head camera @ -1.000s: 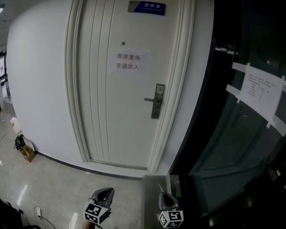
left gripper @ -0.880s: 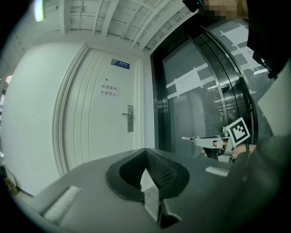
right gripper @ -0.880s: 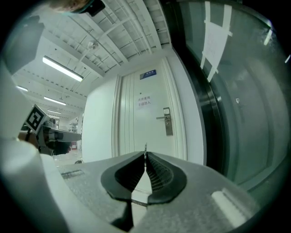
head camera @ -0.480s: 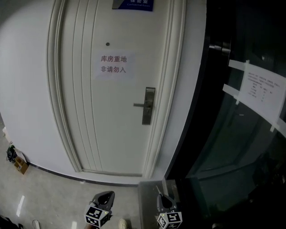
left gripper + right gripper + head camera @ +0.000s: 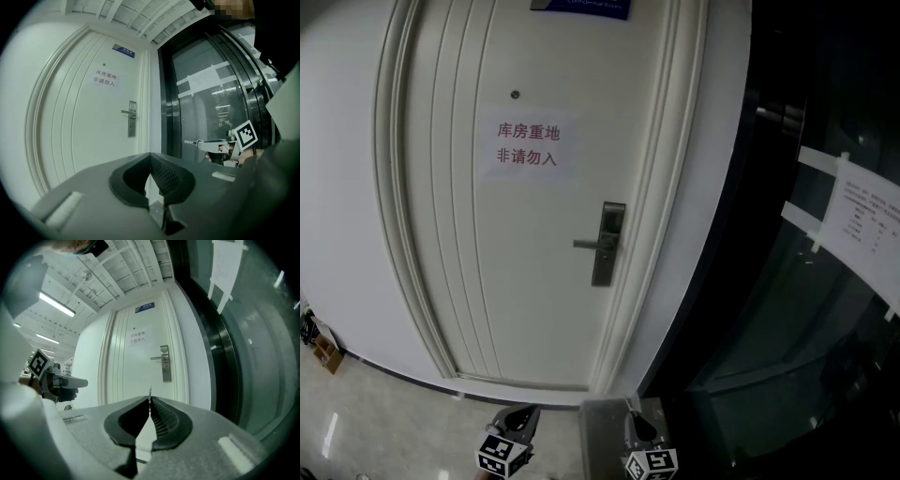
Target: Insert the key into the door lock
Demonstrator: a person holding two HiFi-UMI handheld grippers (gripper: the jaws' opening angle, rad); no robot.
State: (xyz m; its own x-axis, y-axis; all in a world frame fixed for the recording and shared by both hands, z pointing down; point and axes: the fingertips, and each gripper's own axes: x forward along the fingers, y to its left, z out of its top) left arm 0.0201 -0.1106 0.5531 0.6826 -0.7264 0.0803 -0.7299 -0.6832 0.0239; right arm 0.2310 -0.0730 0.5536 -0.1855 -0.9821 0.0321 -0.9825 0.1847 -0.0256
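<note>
A: Where's the key [image 5: 149, 392]?
B: Pinched edge-on in your right gripper [image 5: 150, 401], well short of the door lock [image 5: 165, 364]. Left gripper [image 5: 150, 157] closed, empty.
A: Risk?
B: Thin blade, likely a slight hold. Arrive off-line and it may twist or slip against the lock.

The left gripper [image 5: 150, 157] and right gripper [image 5: 150, 401] are moulded in grey, their jaws lined with black ribbed pads [image 5: 164, 420]; a cube [image 5: 502, 455] with black-and-white square markers is fitted on each.
</note>
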